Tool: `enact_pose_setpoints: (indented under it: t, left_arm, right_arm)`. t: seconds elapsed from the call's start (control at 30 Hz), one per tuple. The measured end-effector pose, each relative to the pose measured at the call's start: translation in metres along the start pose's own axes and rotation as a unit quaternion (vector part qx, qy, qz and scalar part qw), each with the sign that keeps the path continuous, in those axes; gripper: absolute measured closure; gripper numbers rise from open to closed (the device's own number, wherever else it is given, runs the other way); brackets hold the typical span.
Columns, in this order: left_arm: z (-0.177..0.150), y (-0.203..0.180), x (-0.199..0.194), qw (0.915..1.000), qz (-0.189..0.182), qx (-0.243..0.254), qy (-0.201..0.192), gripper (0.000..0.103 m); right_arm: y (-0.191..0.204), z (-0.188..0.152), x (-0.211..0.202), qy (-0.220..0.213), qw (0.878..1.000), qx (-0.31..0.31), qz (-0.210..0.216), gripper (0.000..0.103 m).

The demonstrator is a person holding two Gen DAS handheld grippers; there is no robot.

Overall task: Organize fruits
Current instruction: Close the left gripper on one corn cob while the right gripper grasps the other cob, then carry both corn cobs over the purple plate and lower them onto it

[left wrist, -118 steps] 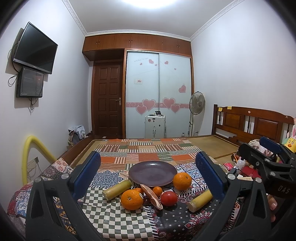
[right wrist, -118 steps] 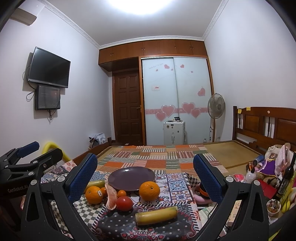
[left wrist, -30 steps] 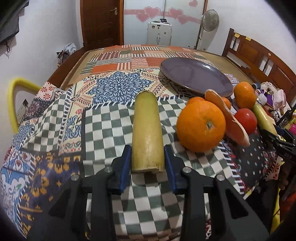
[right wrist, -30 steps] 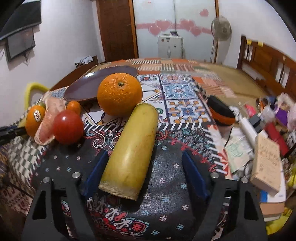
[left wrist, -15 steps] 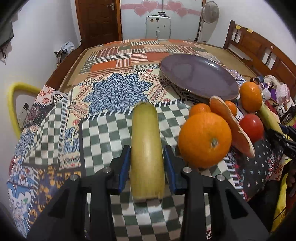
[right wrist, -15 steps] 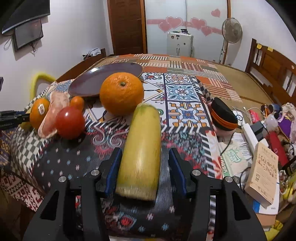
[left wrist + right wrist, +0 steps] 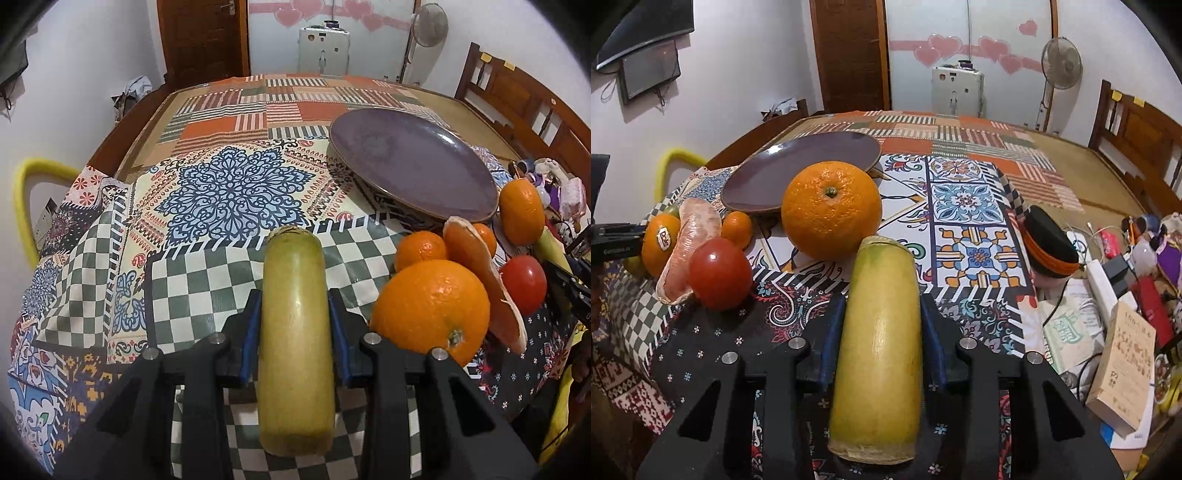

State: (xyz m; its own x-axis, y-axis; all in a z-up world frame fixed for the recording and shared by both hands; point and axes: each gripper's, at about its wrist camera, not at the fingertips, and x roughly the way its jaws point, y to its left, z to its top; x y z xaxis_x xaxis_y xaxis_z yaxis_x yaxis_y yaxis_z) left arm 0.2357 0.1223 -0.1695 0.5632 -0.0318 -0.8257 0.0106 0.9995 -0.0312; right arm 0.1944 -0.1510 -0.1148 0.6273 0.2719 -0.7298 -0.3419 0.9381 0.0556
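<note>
Left wrist view is showing the left gripper [image 7: 293, 325] pinching a yellow-green sugarcane segment [image 7: 295, 339], blue pads pressing both its sides, the segment running lengthwise between the fingers over the green checkered part of the tablecloth [image 7: 229, 192]; whether it is touching the cloth or hanging just above it, cannot tell. Just right of it a big orange [image 7: 430, 310] is sitting on the cloth, touching a peeled pomelo wedge [image 7: 484, 284] that is leaning tilted against it, with a small tangerine [image 7: 421, 249] behind and a red tomato [image 7: 524, 284] just beside the wedge. A second orange [image 7: 521, 212] is sitting next to the rim of the purple plate [image 7: 413, 162], which is holding nothing. Right wrist view is showing the right gripper [image 7: 882, 332] clamping another sugarcane segment [image 7: 881, 347] the same way, jaws pressing both flanks, over the dark floral patch of cloth. An orange [image 7: 831, 208] is sitting just beyond its far end, in front of the plate. At right, a black-and-orange cap-shaped object [image 7: 1049, 243], a white power strip [image 7: 1104, 280] and a beige box [image 7: 1123, 362] are lying near the table edge.
</note>
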Motion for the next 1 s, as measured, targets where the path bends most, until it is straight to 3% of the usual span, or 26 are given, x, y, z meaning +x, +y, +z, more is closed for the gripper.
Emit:
enact_pose_setpoints:
  t: [0.23, 0.7, 1.0]
  left_arm:
    - [-0.003, 0.001, -0.024, 0.9996, 0.001, -0.005, -0.03, 0.069]
    - [0.022, -0.024, -0.105, 0.9904, -0.009, -0.001, -0.138, 0.069]
    - [0.05, -0.047, -0.113, 0.9847, -0.022, 0.006, -0.173, 0.069]
  right_arm:
    - [-0.005, 0.005, -0.021, -0.029, 1.0, 0.003, 0.001, 0.067]
    - [0.004, 0.042, -0.049, -0.095, 0.995, -0.012, 0.012, 0.067]
    - [0.022, 0.073, -0.049, -0.121, 0.992, -0.039, 0.017, 0.067]
